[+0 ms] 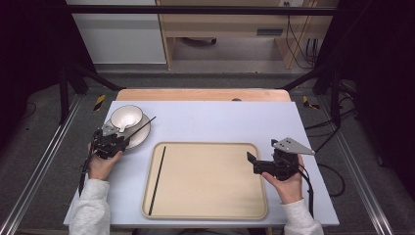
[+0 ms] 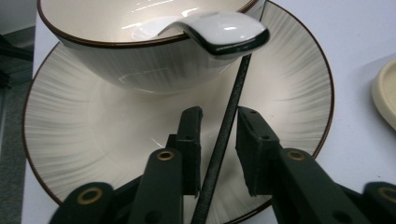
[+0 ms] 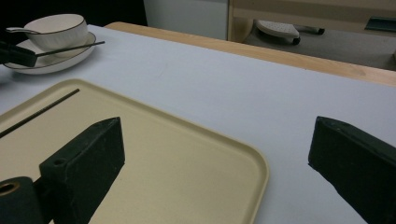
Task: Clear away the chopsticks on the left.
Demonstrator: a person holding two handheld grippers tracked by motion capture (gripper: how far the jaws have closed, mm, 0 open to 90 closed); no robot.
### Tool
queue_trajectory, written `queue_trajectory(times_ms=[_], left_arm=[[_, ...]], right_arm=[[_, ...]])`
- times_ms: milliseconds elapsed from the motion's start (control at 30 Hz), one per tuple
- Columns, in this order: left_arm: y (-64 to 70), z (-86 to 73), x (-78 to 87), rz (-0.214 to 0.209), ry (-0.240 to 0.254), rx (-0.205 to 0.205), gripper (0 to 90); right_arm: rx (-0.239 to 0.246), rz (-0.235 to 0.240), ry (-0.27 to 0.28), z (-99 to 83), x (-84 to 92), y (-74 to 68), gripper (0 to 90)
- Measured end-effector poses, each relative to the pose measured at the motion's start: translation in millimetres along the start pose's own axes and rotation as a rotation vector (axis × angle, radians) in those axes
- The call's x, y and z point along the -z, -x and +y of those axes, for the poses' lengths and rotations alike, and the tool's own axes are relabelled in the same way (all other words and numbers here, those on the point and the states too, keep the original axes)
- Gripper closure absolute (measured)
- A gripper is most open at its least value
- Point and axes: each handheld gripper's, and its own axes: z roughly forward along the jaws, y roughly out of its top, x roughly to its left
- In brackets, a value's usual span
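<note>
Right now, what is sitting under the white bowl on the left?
The white brown-rimmed bowl stands on a wide ribbed white plate. A black chopstick lies across that plate beside the bowl. The plate's centre beneath the bowl is covered.

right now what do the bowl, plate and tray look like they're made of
Bowl: seemingly glazed ceramic, glossy cream with bright reflections and a dark rim line.
Plate: likely the same ceramic, with fine radial streaks and a brown edge.
Tray: probably matte beige plastic, with no glare and a rounded moulded rim.

A grey floor (image 1: 230,78) lies beyond the table, with a light wooden cabinet (image 1: 220,24) behind.
</note>
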Motion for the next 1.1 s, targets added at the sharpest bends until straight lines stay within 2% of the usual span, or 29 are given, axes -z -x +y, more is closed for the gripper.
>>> queue_trajectory(times_ms=[400,633,767,900,1100], left_arm=[[6.5,1.6,1.1,-0.05,-0.004,-0.034,82.9],[11.0,2.8,2.9,-0.049,-0.015,-0.038,85.3],[13.6,4.6,6.6,-0.046,0.009,-0.027,85.3],[20.6,10.8,15.0,-0.04,0.045,-0.035,85.4],[39.5,18.2,29.2,-0.043,0.091,-0.06,85.4]], right_arm=[[-0.001,0.0,-0.001,-0.4,-0.4,0.1,3.9],[-0.003,0.001,-0.004,-0.6,-0.8,-0.4,3.9],[-0.007,0.002,0.002,-0.1,0.4,0.1,3.9],[-0.001,0.0,0.0,-0.2,0.3,0.2,3.9],[-0.008,-0.003,0.012,0.7,3.1,1.2,3.8]])
